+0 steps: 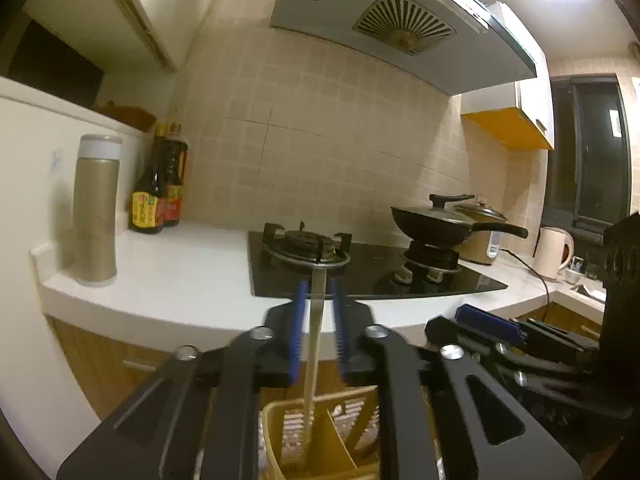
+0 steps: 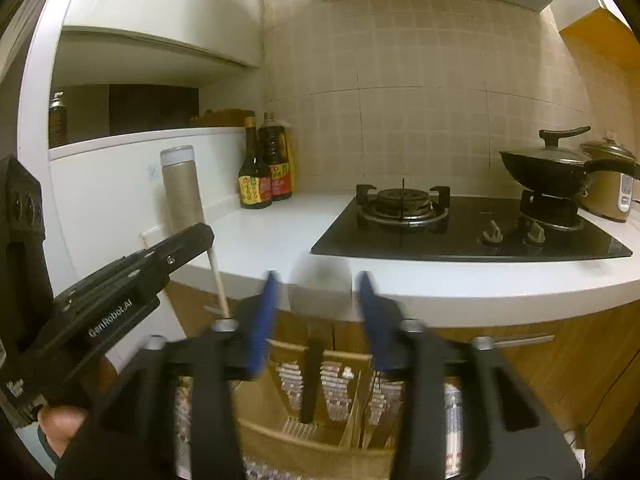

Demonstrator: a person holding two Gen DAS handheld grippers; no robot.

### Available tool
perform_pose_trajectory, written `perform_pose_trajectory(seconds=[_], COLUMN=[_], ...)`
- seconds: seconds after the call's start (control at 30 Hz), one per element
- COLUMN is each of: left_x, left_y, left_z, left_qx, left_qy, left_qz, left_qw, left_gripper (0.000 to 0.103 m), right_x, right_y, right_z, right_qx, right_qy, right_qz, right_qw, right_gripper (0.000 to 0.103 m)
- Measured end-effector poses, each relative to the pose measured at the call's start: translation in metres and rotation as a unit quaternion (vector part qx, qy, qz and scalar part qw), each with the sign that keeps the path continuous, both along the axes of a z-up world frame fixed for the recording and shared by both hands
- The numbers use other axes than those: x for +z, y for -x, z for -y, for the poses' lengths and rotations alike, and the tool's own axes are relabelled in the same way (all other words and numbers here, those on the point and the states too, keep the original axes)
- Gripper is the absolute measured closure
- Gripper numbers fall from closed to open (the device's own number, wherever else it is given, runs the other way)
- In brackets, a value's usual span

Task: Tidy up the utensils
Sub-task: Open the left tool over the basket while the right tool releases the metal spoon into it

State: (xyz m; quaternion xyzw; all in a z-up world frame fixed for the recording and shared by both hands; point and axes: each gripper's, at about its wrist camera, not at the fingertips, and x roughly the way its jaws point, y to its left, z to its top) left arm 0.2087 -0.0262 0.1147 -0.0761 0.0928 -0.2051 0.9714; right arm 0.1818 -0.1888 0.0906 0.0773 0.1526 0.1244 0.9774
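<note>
Kitchen corner, listed left to right. Flask [image 1: 96,208]: tall cylinder, matt champagne metal with a white band under the cap, upright at the left end of the desk [image 1: 180,264]. Two sauce bottles [image 1: 158,188]: dark glass, yellow and red labels, touching each other against the beige tiled wall. Desk: smooth white slab with a rounded front edge over wood-grain cabinet fronts. Hob [image 1: 368,276]: glossy black glass set into the desk, with two cast burners and two knobs. Wok [image 1: 440,220]: black, round-bottomed and lidded, with a long straight handle, sitting on the right burner. Kettle [image 1: 554,252]: white plastic, at the far right of the desk. Utensil holder [image 2: 280,436]: tan slatted box with upright dividers, low in front of the cabinets; what it rests on cannot be told. Left tongs [image 1: 319,320]: black frame with ribbed blue pads, parted only slightly. A pale utensil [image 1: 314,352], a flat cream strip with a greyer upper end, stands upright between the pads with a thin gap on each side and its foot in a left compartment of the holder. Right tongs [image 2: 318,312]: same build, spread wide and touching nothing. A black-handled utensil [image 2: 310,380] stands between them, clear of both pads, its blurred pale rounded head uppermost and its handle down in a middle compartment.
</note>
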Motion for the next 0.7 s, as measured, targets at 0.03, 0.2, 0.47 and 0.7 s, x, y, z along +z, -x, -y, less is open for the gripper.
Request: perform_pose_trajectory(seconds=[0.03,0.2,0.47,0.7], left_x=[0.000,0.009,0.034,0.034], left_y=[0.003,0.024,0.070,0.101], left_z=[-0.002,-0.018,-0.035,-0.033], left_qx=[0.000,-0.024,-0.049,-0.064], left_qy=[0.001,0.015,0.014,-0.016], left_qz=[-0.002,-0.031,-0.091,-0.138], left_qw=[1.0000,0.9991,0.9946,0.9882], left_gripper=[0.077,0.062,0.061,0.061], right_x=[0.000,0.002,0.019,0.024], right_y=[0.005,0.026,0.066,0.095], right_z=[0.001,0.008,0.019,0.022], right_qx=[-0.001,0.009,0.016,0.022], right_qy=[-0.001,-0.005,0.014,0.028], right_qz=[0.002,-0.027,-0.086,-0.127], right_qw=[1.000,1.000,0.996,0.991], right_gripper=[0.044,0.044,0.044,0.044])
